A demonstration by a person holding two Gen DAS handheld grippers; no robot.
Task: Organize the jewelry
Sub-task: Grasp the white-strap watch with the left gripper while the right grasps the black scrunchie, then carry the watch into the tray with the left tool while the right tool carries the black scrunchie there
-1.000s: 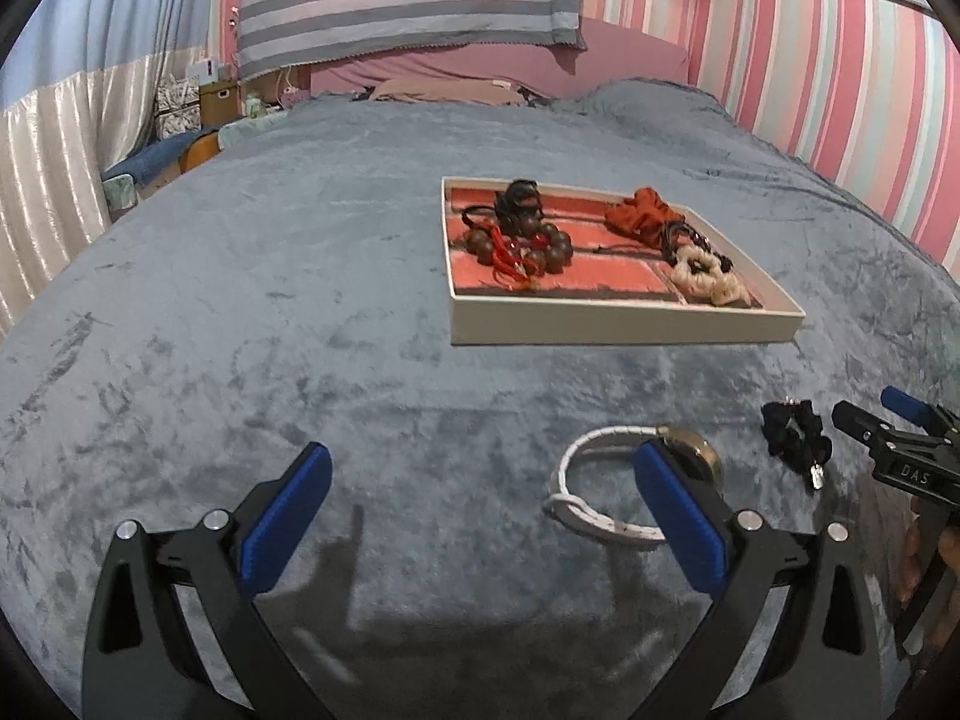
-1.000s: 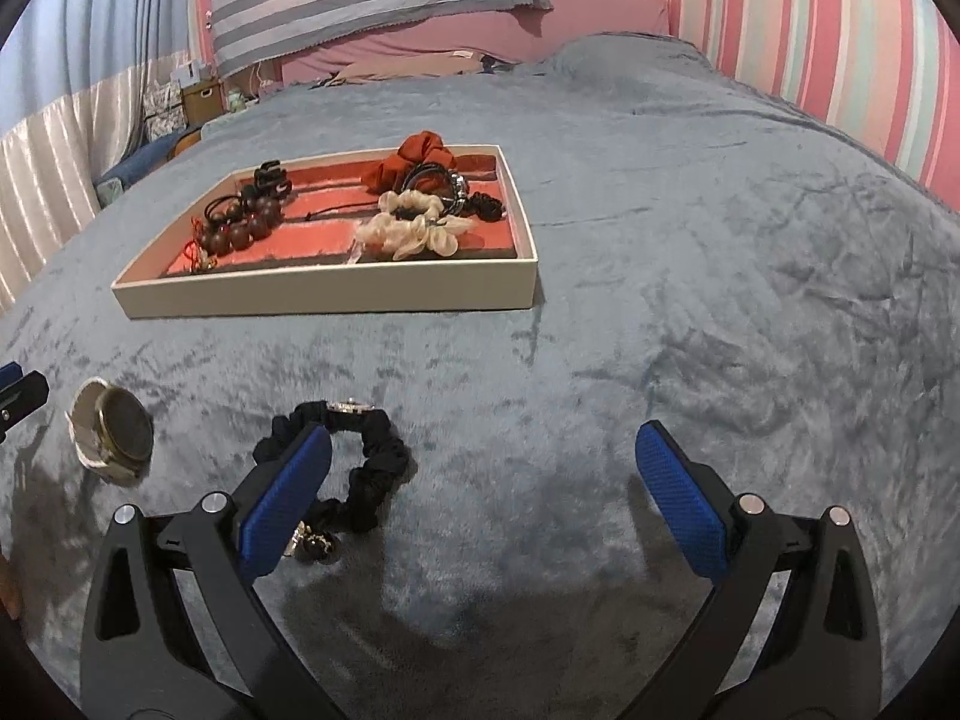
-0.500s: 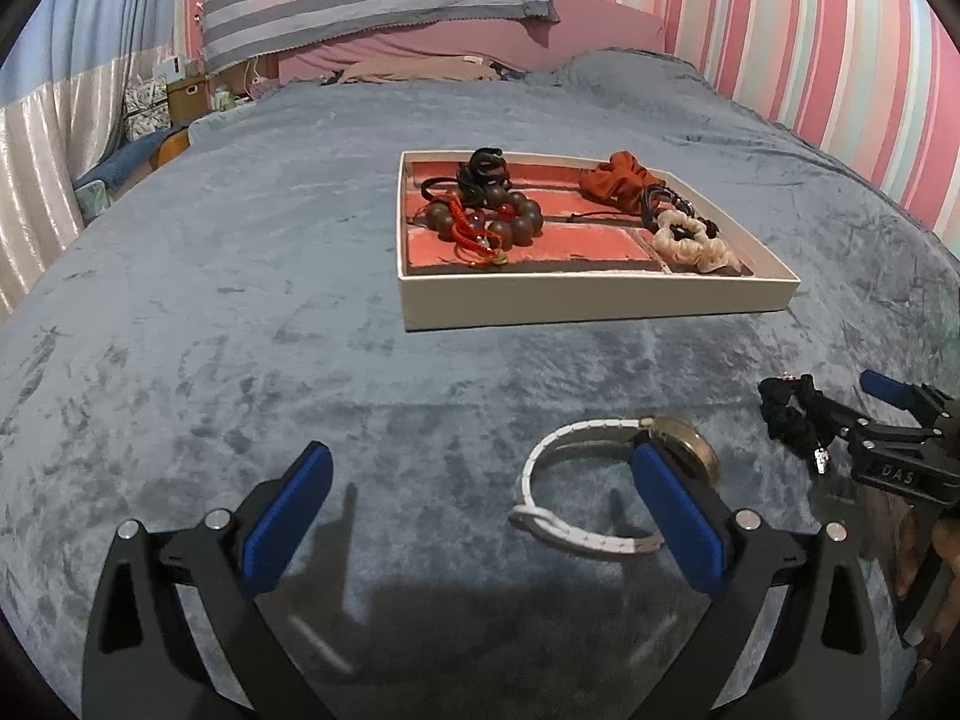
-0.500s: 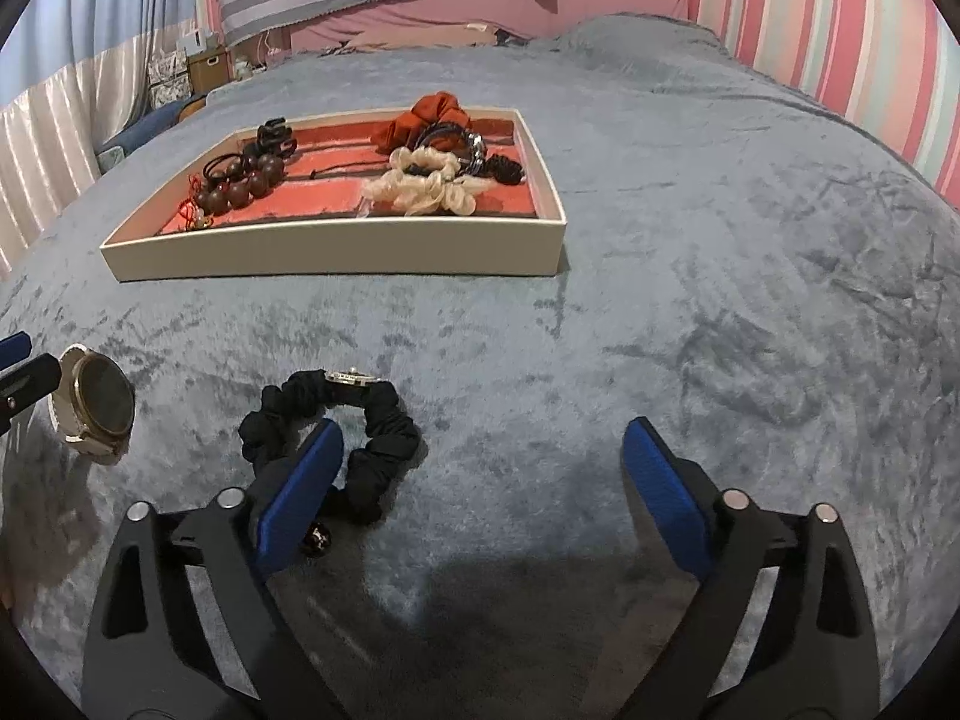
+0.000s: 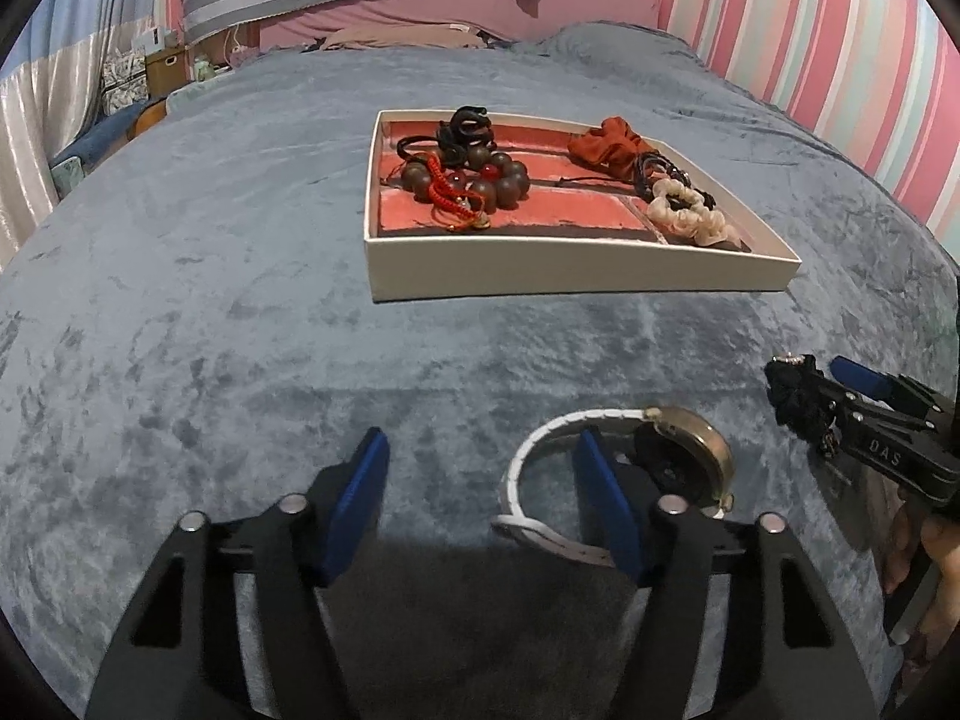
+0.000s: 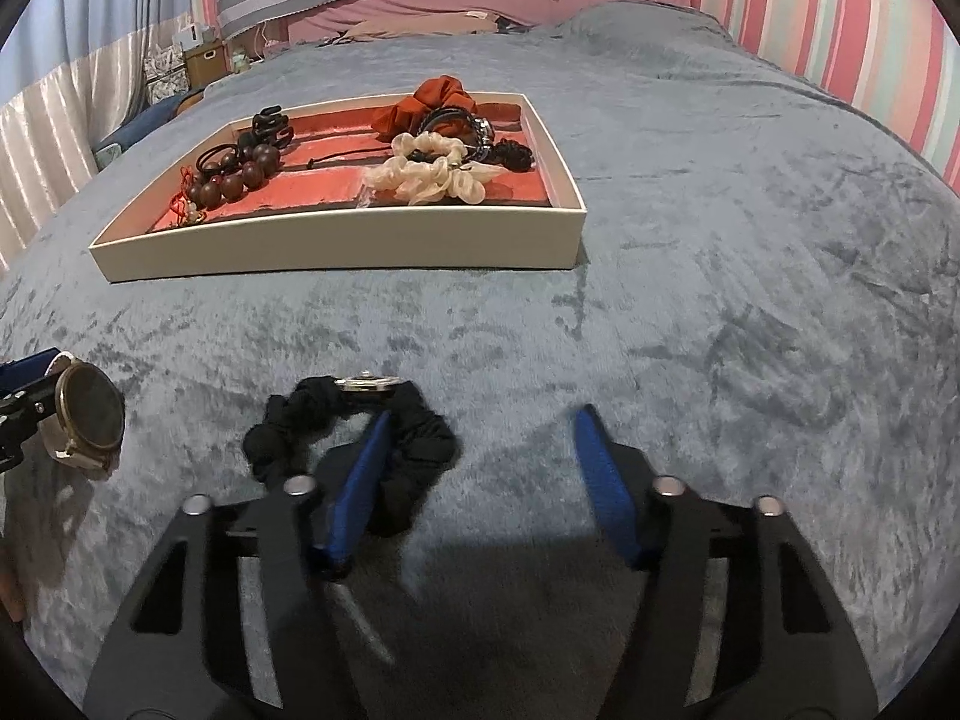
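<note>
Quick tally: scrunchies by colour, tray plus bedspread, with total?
Orange scrunchie: 1, in tray
Cream scrunchie: 1, in tray
Black scrunchie: 1, on bedspread
Total: 3

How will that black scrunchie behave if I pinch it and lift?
The black scrunchie looks like soft gathered fabric, so it will probably squash and droop. Its small metal charm may dangle. Likely light, with the right hand-held gripper straddling one side.
</note>
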